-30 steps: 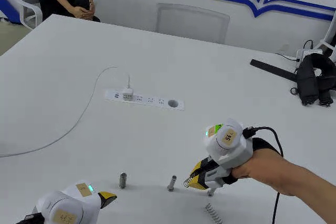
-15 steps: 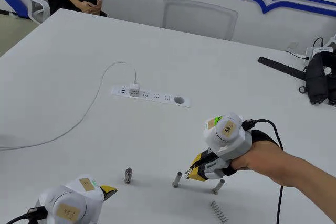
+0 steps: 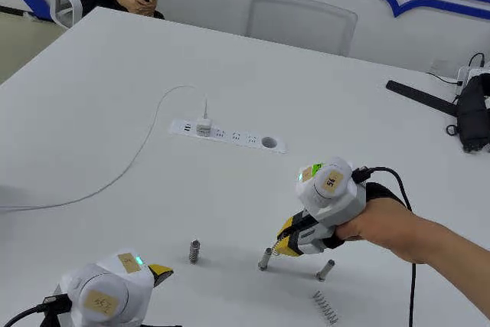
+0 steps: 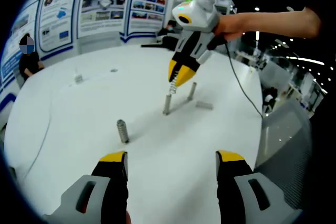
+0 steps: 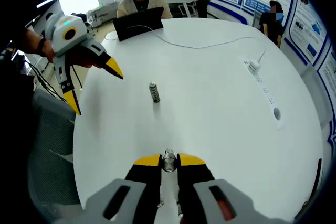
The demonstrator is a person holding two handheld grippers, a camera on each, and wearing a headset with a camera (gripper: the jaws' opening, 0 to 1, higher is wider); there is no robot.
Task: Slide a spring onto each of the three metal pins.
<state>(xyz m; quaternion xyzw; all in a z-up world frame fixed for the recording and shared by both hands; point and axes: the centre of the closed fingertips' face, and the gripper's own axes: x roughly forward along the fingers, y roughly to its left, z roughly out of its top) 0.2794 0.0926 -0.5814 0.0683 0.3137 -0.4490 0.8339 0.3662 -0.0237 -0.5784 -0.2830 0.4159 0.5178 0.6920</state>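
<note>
here our right gripper [image 3: 279, 250] pinches the second spring [image 5: 168, 162] over the middle pin [image 3: 264, 260]; next we should slide it down; left gripper [image 4: 170, 157] spread wide.

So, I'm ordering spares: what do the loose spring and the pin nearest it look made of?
The loose spring looks like thin grey metal wire, going by its coils; the alloy can't be told. The pin looks like dull grey metal, perhaps steel, with a matte sheen.
</note>
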